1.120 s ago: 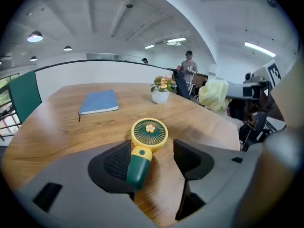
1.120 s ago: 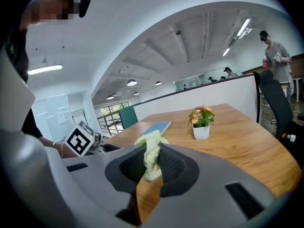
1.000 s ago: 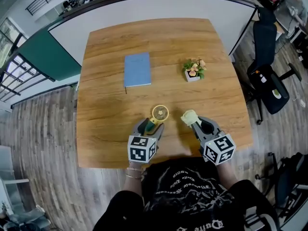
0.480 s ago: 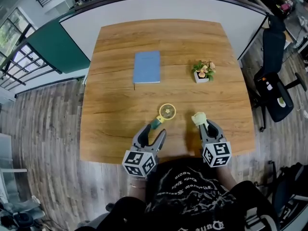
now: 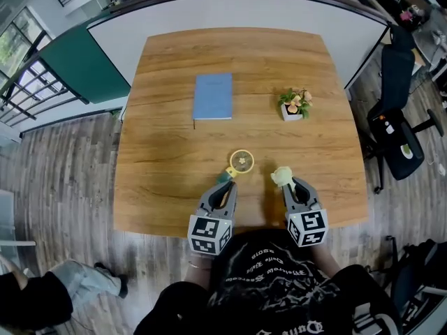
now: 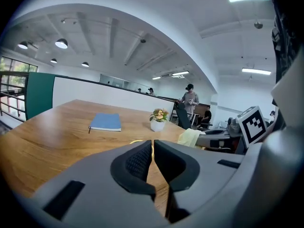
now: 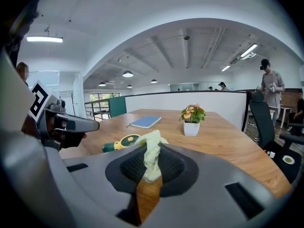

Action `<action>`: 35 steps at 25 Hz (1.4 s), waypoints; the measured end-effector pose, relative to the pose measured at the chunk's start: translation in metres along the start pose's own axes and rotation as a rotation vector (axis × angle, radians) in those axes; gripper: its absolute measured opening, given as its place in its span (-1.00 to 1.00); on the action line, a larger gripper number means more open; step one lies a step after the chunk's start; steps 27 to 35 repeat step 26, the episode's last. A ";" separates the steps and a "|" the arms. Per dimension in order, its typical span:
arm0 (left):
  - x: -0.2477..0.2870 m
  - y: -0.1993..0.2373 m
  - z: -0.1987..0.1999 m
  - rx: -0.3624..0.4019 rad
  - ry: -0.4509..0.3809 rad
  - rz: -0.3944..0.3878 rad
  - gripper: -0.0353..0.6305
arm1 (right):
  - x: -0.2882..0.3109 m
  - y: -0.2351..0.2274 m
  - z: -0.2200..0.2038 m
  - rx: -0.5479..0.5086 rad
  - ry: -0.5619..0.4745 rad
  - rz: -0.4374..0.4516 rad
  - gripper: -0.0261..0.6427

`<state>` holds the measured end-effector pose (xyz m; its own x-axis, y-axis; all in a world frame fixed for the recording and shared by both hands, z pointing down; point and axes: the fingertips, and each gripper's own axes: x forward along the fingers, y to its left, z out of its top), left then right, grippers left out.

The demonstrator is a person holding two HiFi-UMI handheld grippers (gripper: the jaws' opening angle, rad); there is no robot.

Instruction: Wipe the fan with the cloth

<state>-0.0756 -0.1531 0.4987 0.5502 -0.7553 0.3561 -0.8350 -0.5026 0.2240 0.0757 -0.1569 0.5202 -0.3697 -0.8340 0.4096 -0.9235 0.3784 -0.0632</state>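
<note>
The fan [image 5: 242,161] is lying flat on the surface [image 5: 167,166], in the front half. Its green handle points back at the left hand-held gripper [image 5: 224,185], which sits right over the handle end. That one's jaws have just been closing and they're pretty much together now. As far as I can see there's nothing between them, just wood showing through the slit, so the fan looks loose to me. The cloth [image 5: 281,176] is just right of the fan, not touching it. It's pinched in the right hand-held gripper [image 5: 287,185], with a bunched wad sticking out past the tips.

My worry is that if wiping starts now, the fan probably just skates or spins away, since nothing pins it. The left jaws need reopening before they can take the handle, and if they poke in while closed they'd knock it. Press too hard and the hard tips hit the grille instead of the cloth, or the cloth drags out.
</note>
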 end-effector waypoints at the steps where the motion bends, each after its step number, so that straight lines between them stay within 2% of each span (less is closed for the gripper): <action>1: 0.001 0.000 0.000 0.010 0.001 0.011 -0.81 | 0.000 0.000 0.000 -0.004 0.003 0.000 -0.75; 10: 0.006 0.001 -0.001 0.023 0.015 0.032 -0.83 | 0.000 0.004 -0.002 -0.033 0.020 0.011 -0.76; 20: 0.005 0.006 -0.004 -0.004 0.013 0.041 -0.83 | 0.002 0.007 -0.006 -0.037 0.038 0.021 -0.76; 26: 0.002 0.013 -0.006 -0.046 0.004 0.049 -0.83 | 0.002 0.010 -0.007 -0.044 0.048 0.025 -0.76; 35: 0.002 0.013 -0.006 -0.046 0.004 0.049 -0.83 | 0.002 0.010 -0.007 -0.044 0.048 0.025 -0.76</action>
